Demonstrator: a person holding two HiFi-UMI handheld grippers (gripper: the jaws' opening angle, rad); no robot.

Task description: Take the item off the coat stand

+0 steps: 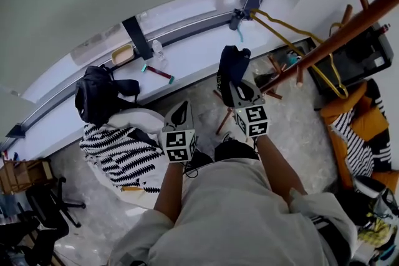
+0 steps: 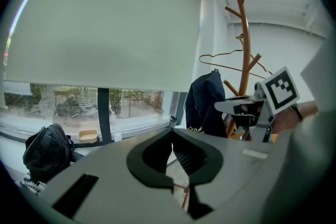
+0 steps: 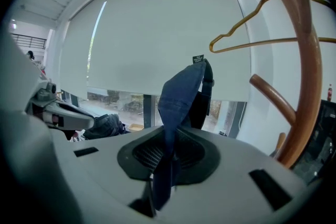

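Right now my right gripper (image 3: 168,136) is pinching the flat blue strap (image 3: 176,97) of the dark blue bag (image 1: 232,66). The webbing runs straight in between the pads and rises from there to the top of the bag. My left gripper (image 2: 171,134) has its jaws pressed together on nothing and hangs lower, well apart from the bag.

The bag sits just beside the pole of the coat stand (image 1: 336,34), on the window side, above the floor and clear of the stand's feet. A wire hanger (image 3: 247,34) hangs higher up on the stand, and one wooden peg (image 3: 273,93) juts out near my right gripper. No view lets me tell whether the strap's loop is free of a peg or caught on one.

I judge the bag to be soft cloth and fairly light. It slumps and folds rather than holding a shape, so it will swing and sag as I carry it. The strap is the sensible place to hold, since it is thin enough for the pads to clamp flat, while the body would only bunch up. Smooth webbing can slide through a pinch, so a hold close to where the strap meets the bag would be steadier. The lift should go up and away from the pegs and the hanger.
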